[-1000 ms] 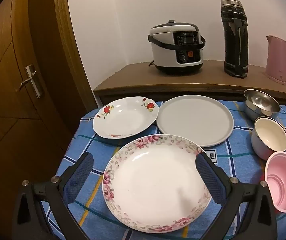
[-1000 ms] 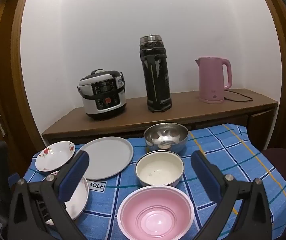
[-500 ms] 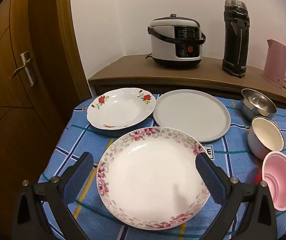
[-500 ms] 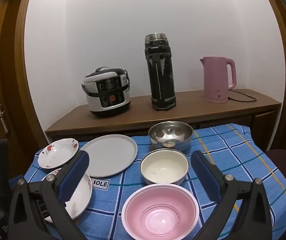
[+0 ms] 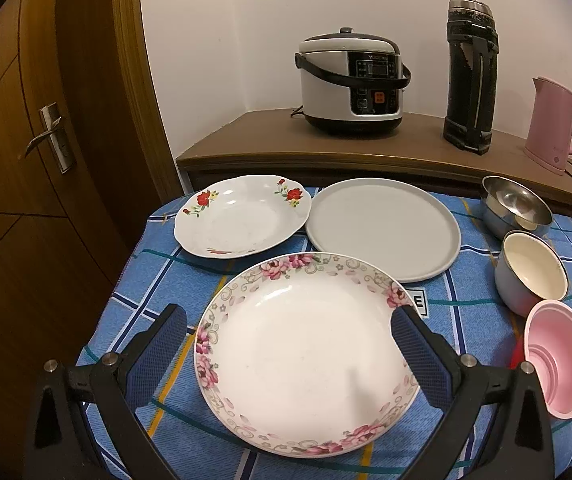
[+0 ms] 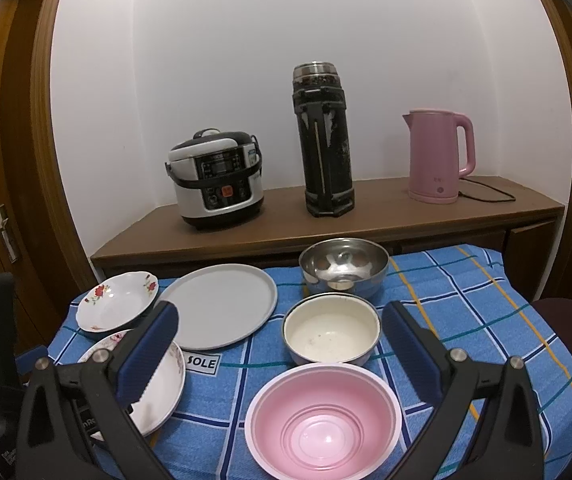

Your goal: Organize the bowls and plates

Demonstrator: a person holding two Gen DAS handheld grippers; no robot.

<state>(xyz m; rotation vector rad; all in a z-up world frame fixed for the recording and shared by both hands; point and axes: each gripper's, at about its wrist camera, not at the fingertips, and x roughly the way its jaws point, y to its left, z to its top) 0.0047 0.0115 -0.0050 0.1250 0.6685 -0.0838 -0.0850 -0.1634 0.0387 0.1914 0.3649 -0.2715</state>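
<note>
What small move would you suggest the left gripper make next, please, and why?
Probably ease the left gripper down and forward to the near rim of the pink-flowered plate. It is open, nothing between its fingers, with that plate closest and framed between them. The red-flowered plate and grey plate lie separately behind, so the plates are not yet stacked.

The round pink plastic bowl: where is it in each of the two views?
Left wrist: the round pink plastic bowl is at the lower right edge, beyond the right finger.
Right wrist: it is bottom centre, between the open fingers.
Shared landmark: the cream enamel bowl directly behind it.
</note>
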